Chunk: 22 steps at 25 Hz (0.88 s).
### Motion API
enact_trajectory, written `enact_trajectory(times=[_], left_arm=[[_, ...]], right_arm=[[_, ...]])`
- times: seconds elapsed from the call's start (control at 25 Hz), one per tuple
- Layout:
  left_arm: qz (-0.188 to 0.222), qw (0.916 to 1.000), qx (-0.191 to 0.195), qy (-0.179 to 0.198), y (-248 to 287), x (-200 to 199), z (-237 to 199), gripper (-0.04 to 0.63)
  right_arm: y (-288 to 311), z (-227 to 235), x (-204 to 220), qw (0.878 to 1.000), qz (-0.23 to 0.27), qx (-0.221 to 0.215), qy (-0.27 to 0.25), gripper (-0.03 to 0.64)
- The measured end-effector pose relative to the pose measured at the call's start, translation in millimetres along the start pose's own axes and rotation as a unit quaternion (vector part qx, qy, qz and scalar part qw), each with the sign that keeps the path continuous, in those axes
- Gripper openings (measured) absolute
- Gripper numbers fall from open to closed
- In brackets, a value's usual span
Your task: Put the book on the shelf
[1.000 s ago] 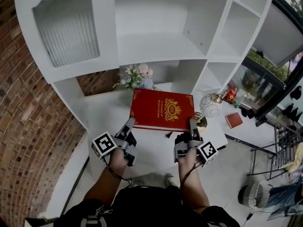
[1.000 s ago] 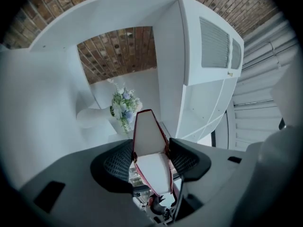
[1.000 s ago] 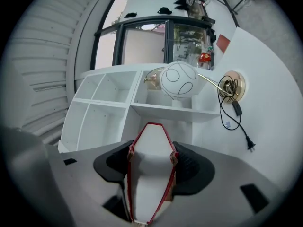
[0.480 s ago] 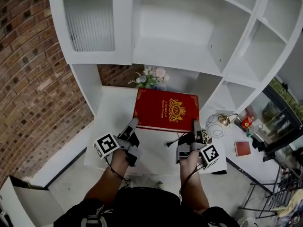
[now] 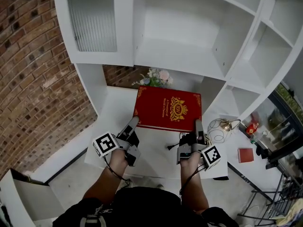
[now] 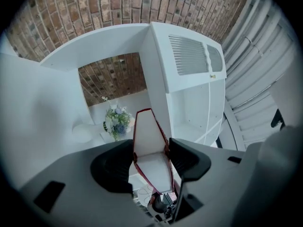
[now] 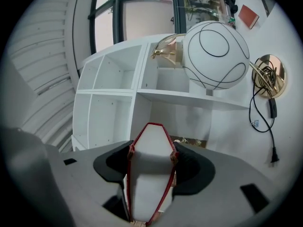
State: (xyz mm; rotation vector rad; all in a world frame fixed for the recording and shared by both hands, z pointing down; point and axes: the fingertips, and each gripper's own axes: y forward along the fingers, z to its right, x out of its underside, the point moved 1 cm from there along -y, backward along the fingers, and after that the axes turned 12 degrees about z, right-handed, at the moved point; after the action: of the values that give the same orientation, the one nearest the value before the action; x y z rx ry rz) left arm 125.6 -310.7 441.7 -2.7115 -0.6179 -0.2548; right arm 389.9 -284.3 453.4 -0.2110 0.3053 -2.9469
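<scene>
I hold a large red book (image 5: 168, 109) with a gold crest flat and level in front of the white shelf unit (image 5: 180, 56), over the white desktop (image 5: 113, 108). My left gripper (image 5: 132, 123) is shut on the book's near left edge, and my right gripper (image 5: 198, 126) is shut on its near right edge. In the left gripper view the book (image 6: 150, 148) fills the gap between the left gripper (image 6: 150, 151) pads. The right gripper view shows the book's white page block (image 7: 150, 169) clamped in the right gripper (image 7: 151, 159).
A flower bunch (image 5: 156, 78) stands in the low niche just behind the book. A wire-pattern globe lamp (image 5: 218, 128) and a small red book (image 5: 245, 154) lie on the white table to the right. A brick wall (image 5: 33, 79) lies left, with a ribbed cabinet door (image 5: 92, 22) above.
The head view has swung left and up, so the shelf's open middle compartment now sits straight ahead. Both grippers keep their hold on the book, which stays level.
</scene>
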Motion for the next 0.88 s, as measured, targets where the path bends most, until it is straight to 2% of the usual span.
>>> enact_trajectory(times=[0.24,0.88], left_arm=[[-0.003,0.9995,0.032,-0.002,10.5,-1.6,19.0,0.252],[0.004,0.9979,0.064,0.013,14.1,-1.9,56.1,0.252]], right_arm=[[5.6,-21.3,-5.5,1.0,0.003,-0.029,-0.007,0.272],[12.1,-63.1,-18.6,0.996,0.008,-0.092,-0.009,0.272]])
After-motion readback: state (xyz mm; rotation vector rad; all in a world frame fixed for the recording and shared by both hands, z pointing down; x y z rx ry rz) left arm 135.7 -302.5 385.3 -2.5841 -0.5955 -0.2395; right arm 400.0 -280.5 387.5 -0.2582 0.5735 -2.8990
